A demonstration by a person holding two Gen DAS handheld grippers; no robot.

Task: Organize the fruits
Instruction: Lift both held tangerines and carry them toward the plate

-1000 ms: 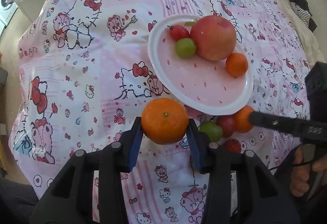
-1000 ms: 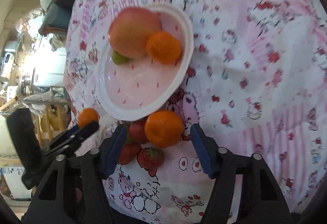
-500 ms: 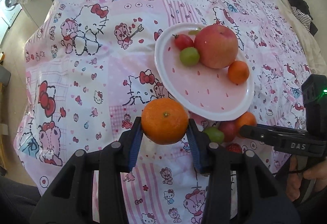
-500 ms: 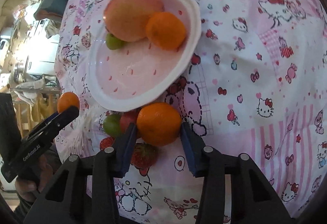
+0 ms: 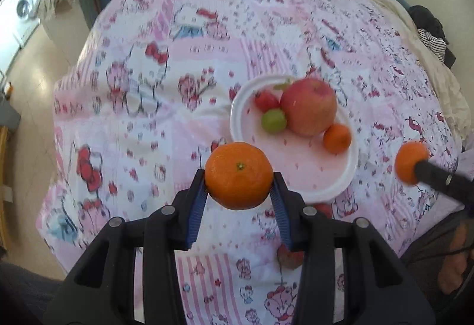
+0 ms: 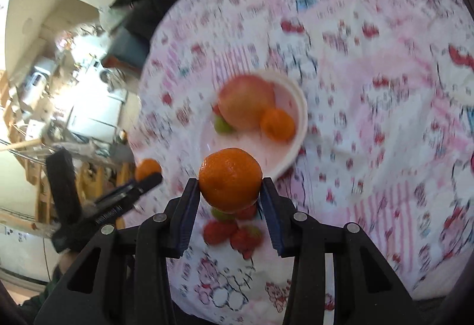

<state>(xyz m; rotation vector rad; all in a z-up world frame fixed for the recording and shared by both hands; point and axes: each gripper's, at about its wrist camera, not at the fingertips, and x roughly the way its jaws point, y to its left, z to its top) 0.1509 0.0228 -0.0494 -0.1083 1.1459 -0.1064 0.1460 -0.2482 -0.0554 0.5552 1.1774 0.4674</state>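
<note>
My left gripper (image 5: 238, 194) is shut on a mandarin (image 5: 238, 175) and holds it in the air near the white plate (image 5: 237, 114). The plate holds an apple (image 5: 308, 106), a small mandarin (image 5: 337, 138), a green grape (image 5: 273, 121) and a red cherry tomato (image 5: 266, 99). My right gripper (image 6: 230, 200) is shut on another mandarin (image 6: 230, 179), lifted above the cloth; it also shows at the right of the left wrist view (image 5: 410, 162). Strawberries (image 6: 234, 233), a green grape (image 6: 220, 214) and a red fruit lie on the cloth below it.
A pink cartoon-print cloth (image 5: 142, 93) covers the round table. A strawberry (image 5: 288, 257) lies by my left gripper's right finger. Dark clothing (image 6: 148, 7) lies at the table's far edge. The floor drops off to the left (image 5: 26, 58).
My right gripper has closed on the mandarin beside the plate and lifted it off the cloth. Both grippers have risen and pulled back from the plate. The left still holds its mandarin.
</note>
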